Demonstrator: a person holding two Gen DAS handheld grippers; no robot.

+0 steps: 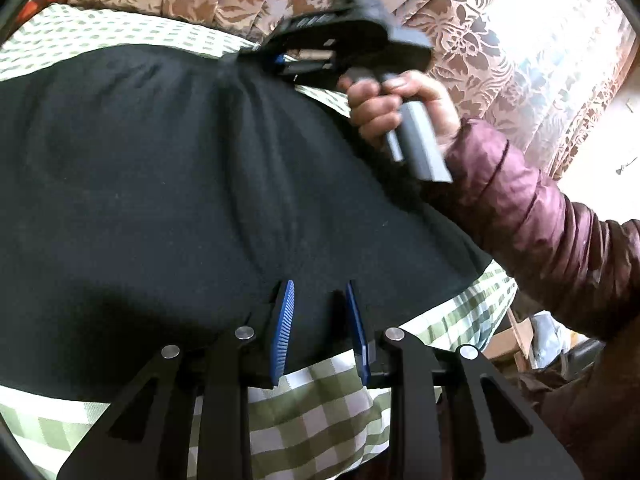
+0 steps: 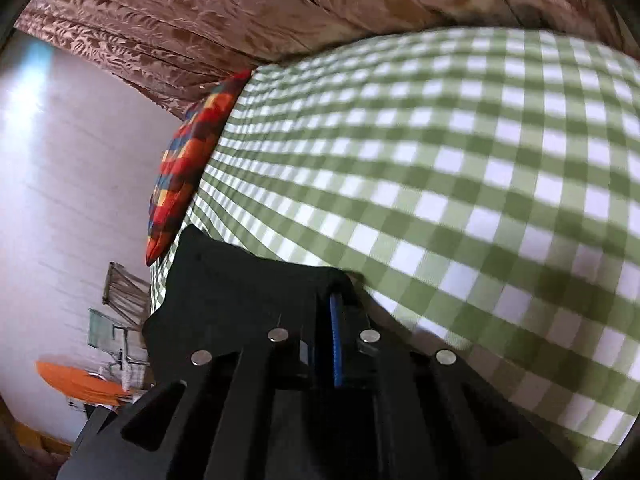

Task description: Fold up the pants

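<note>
Black pants [image 1: 160,184] sprawl over the green-checked cloth [image 2: 440,160], brown curtain [image 2: 200,20] behind. Right gripper [image 2: 335,312] pinches their far edge; left gripper [image 1: 318,300] clamps the near hem.

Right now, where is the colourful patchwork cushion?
In the right wrist view the patchwork cushion stands at the left edge of the green checked sheet, below the brown curtain, beyond the black pants.

Home bedroom, checked bedsheet [image 2: 440,160], patterned curtains [image 2: 200,20], pillow [image 2: 180,168]
</note>
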